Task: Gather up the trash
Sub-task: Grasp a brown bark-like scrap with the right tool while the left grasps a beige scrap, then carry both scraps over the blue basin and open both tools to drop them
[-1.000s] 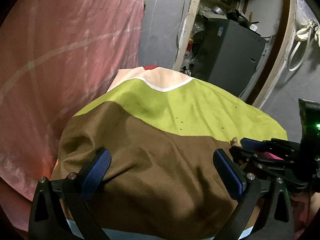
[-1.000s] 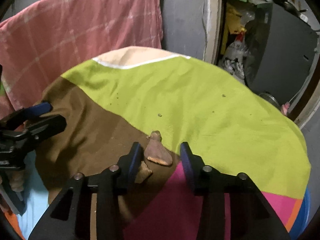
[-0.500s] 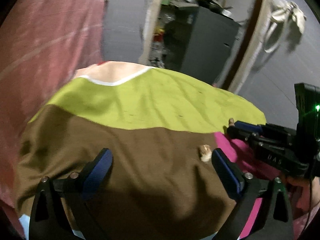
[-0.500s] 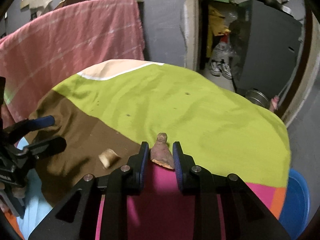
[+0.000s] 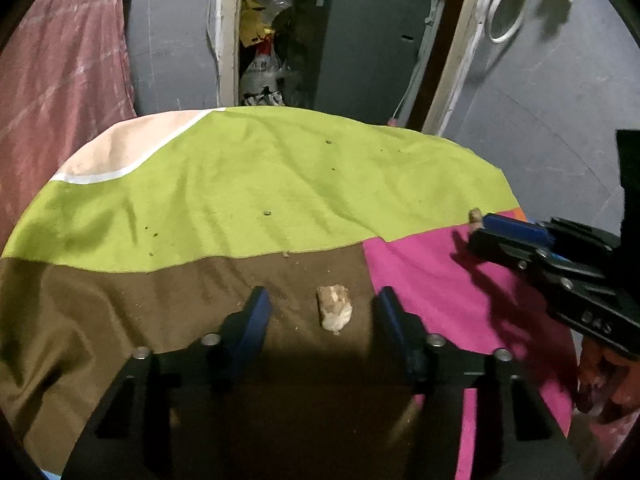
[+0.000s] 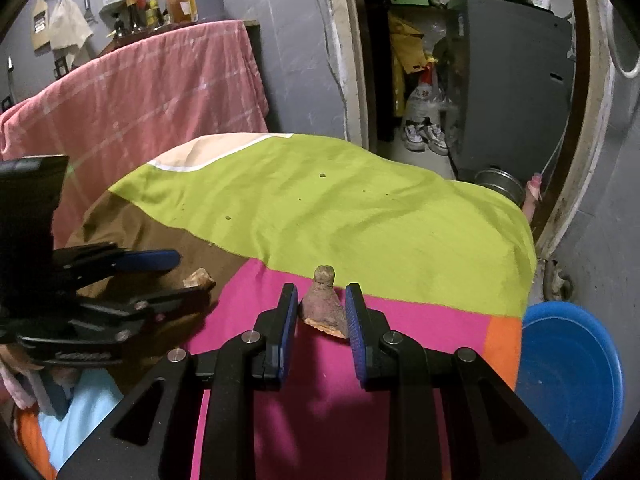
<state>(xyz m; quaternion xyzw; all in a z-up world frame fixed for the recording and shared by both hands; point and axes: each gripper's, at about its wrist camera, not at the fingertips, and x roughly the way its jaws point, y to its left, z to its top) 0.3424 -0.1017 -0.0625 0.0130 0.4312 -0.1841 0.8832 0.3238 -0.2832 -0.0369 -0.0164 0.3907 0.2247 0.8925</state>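
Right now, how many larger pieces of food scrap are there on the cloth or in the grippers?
2. One brown root end is between the right gripper fingers. One pale chunk lies on the brown cloth patch, between the open left gripper fingers. Small crumbs are not counted.

2 tools [image 5: 320,304] [image 6: 322,308], 2 scraps [image 5: 335,307] [image 6: 323,300], 1 cloth [image 6: 360,208], 1 blue basin [image 6: 568,380].

Left gripper [image 5: 320,308] fingers spread wide, right gripper [image 6: 322,308] fingers narrowed, both level
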